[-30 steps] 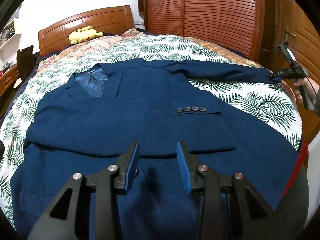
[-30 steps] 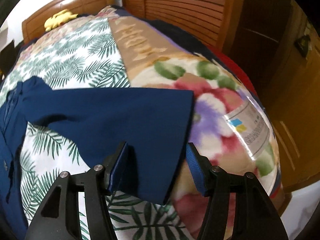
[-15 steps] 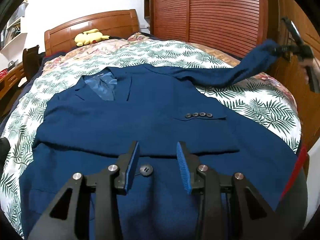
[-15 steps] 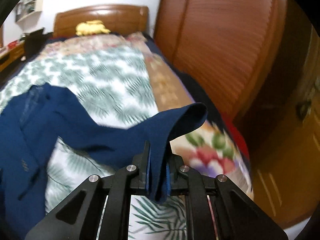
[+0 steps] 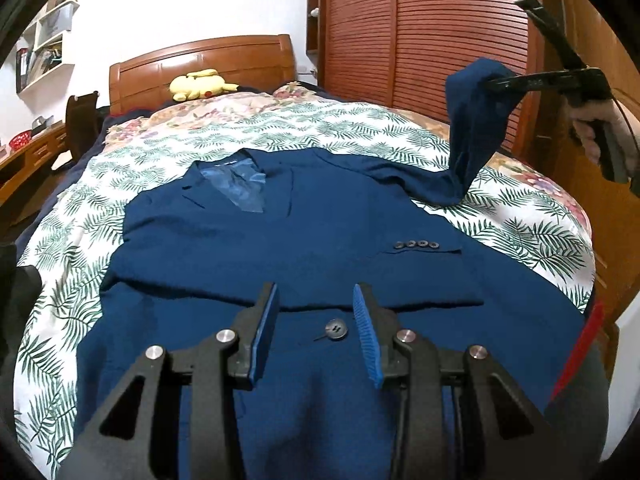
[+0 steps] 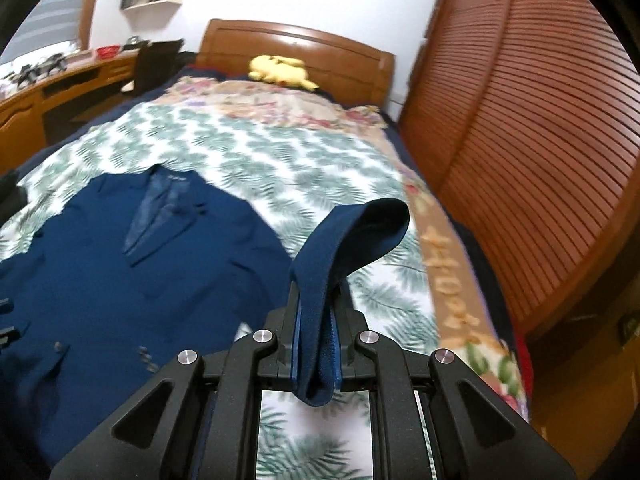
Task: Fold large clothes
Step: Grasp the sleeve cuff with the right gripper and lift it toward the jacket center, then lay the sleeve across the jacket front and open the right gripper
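A navy blue suit jacket (image 5: 288, 240) lies front up on the bed, collar toward the headboard; it also fills the left of the right wrist view (image 6: 120, 264). My right gripper (image 6: 316, 336) is shut on the cuff end of one sleeve (image 6: 352, 236), which loops up past the blue pads. In the left wrist view that sleeve (image 5: 476, 120) hangs lifted above the bed's right side from my right gripper (image 5: 490, 82). My left gripper (image 5: 316, 320) hovers open over the jacket's lower front, a dark button (image 5: 335, 329) between its fingers, nothing gripped.
The bed has a palm-leaf sheet (image 5: 360, 128) and a floral blanket (image 6: 452, 264) along the right edge. A yellow plush toy (image 5: 198, 85) rests by the wooden headboard (image 5: 208, 60). A slatted wardrobe (image 6: 540, 140) stands right, a desk (image 6: 52, 92) left.
My right gripper closed on the sleeve cuff that lay flat on the blanket, then lifted it high and swung toward the jacket. The left gripper drew back slightly, still open.
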### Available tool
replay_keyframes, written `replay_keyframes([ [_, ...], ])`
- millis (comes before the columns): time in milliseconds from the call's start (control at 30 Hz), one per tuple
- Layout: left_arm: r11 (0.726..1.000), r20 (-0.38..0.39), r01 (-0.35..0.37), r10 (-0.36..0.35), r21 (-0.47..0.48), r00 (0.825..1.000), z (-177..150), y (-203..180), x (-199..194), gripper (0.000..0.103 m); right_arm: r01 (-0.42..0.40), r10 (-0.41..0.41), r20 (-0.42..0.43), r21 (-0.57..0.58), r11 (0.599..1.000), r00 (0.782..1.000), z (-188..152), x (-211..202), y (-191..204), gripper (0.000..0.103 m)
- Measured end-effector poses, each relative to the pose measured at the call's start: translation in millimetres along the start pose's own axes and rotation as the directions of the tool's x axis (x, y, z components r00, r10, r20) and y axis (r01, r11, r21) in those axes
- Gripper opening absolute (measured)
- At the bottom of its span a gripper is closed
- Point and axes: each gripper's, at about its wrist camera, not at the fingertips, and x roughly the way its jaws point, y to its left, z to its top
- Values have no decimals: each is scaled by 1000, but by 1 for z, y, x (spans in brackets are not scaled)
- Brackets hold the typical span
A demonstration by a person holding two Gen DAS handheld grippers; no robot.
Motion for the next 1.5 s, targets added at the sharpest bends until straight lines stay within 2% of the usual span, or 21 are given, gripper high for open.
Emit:
replay_keyframes([
  [167,1000,13,-12,12,-16,1000,-1,10,-7,37,-41,42,20,-61,997,999,21,-1,41,9],
  [400,998,28,-36,37,-44,999,-1,28,-17,37,-116,129,94,-133,984,987,58,-25,91,9],
  [533,996,41,-65,67,-57,997,-1,39,-25,37,-169,196,139,-187,968,971,75,-44,127,9],
  [767,990,59,-110,115,-83,992,-3,61,-36,37,-279,338,201,-269,922,920,85,-83,184,8],
  [900,987,64,-125,132,-104,989,-4,72,-41,37,-306,376,189,-315,898,907,79,-91,209,9],
  [1100,981,72,-144,154,-132,985,-5,85,-48,37,-339,395,128,-318,885,910,60,-80,224,9],
  [1333,976,72,-149,162,-156,984,-5,93,-49,37,-372,407,67,-289,882,911,40,-67,225,9],
  [1500,976,75,-153,166,-157,983,-5,94,-50,37,-415,436,27,-258,872,899,24,-59,225,9],
])
